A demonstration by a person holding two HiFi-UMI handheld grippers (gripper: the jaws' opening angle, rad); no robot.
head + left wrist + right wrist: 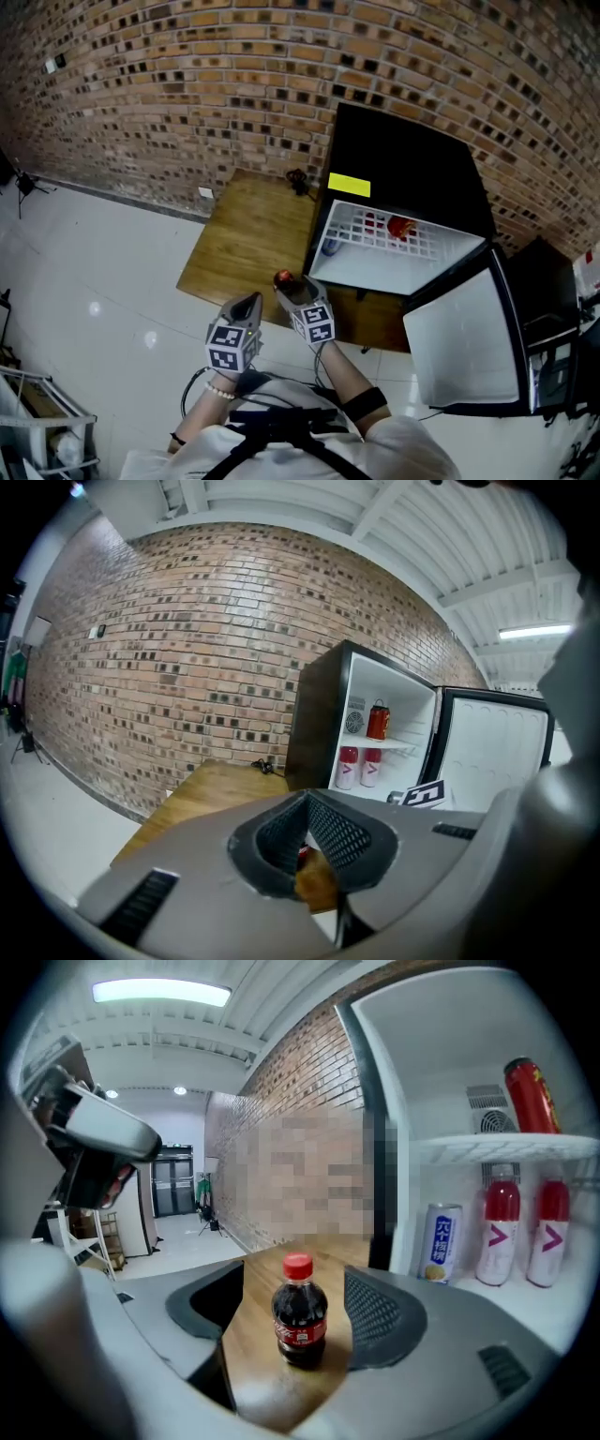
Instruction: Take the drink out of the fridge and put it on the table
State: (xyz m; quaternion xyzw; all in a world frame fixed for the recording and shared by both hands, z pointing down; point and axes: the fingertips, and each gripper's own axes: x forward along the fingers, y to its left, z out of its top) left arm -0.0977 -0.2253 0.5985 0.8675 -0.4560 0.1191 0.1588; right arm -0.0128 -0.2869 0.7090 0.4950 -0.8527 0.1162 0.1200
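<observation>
A small cola bottle [300, 1326] with a red cap stands upright on the wooden table [258, 1391], between the pads of my right gripper [295, 1290]. Both pads stand apart from it, so that gripper is open. In the head view the bottle [283, 278] is near the table's [248, 234] front edge, just ahead of the right gripper [298, 292]. My left gripper [244, 311] hangs beside it to the left, off the table's edge. Its jaws are shut with nothing between them [307, 795].
The black fridge [403, 159] stands on the table's right, its door [469, 337] swung open toward me. Inside are a red can [528, 1096] on the upper shelf, two red-capped white bottles [500, 1227] and a blue-and-white can [439, 1241] below. A brick wall [187, 84] is behind.
</observation>
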